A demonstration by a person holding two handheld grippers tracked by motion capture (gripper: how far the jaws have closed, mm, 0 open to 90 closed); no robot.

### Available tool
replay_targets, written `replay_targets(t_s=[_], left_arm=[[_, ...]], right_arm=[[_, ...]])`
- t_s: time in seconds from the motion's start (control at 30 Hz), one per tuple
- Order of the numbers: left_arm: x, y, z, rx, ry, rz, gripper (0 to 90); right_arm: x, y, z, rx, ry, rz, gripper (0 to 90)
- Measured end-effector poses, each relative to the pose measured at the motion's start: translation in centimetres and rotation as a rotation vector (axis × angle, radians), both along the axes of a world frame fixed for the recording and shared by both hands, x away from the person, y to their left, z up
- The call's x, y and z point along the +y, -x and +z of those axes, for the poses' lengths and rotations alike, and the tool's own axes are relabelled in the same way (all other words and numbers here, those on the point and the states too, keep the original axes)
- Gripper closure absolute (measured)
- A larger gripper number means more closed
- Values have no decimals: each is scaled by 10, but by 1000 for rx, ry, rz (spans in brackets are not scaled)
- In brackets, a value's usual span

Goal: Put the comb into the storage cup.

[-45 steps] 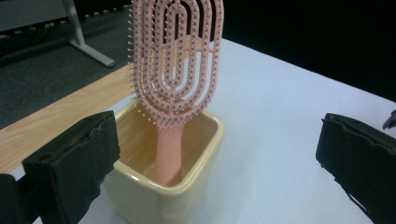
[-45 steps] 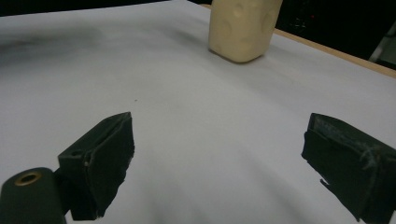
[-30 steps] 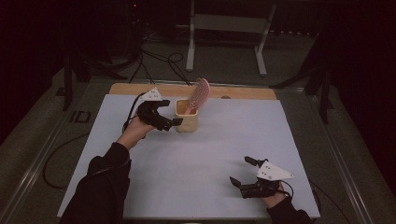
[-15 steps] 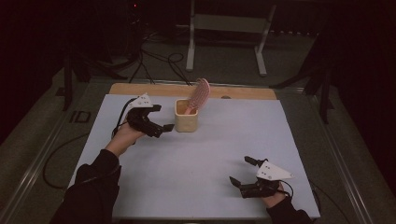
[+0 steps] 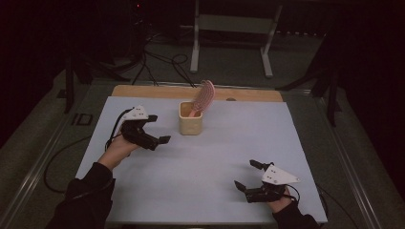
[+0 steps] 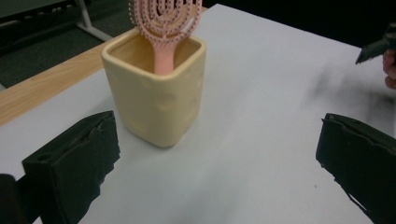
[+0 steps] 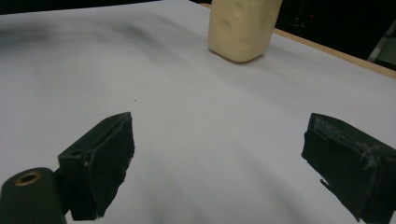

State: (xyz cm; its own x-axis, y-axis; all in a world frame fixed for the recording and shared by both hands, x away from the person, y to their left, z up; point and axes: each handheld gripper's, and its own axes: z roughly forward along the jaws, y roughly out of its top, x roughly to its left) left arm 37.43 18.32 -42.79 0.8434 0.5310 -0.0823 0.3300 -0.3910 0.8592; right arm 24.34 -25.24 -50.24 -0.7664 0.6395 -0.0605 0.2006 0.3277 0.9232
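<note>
Yellow cup (image 5: 190,118) w/ pink brush (image 5: 202,95) just beside left gripper (image 5: 158,129); both grippers' jaws spread, empty.

count, high view: one cream square cup (image 5: 191,119) on the white table (image 5: 200,167), at about 12 o'clock from the table's centre. one pink hairbrush (image 5: 202,97) standing handle-down in that cup, head leaning toward 1 o'clock. two hand-held grippers: left gripper (image 5: 160,130) at about 10 o'clock, right gripper (image 5: 247,175) at about 5 o'clock, each with two black jaws set apart and nothing between them. two hands, one per gripper. one wooden strip (image 5: 143,90) along the far edge.
</note>
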Motion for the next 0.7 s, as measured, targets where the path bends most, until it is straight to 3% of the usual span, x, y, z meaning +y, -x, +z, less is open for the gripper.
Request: replay_targets(t_s=[0.7], left_arm=[[33,36,-22,24,-9,41,0]], right_arm=[[2,0,0,4,3,-1,88]])
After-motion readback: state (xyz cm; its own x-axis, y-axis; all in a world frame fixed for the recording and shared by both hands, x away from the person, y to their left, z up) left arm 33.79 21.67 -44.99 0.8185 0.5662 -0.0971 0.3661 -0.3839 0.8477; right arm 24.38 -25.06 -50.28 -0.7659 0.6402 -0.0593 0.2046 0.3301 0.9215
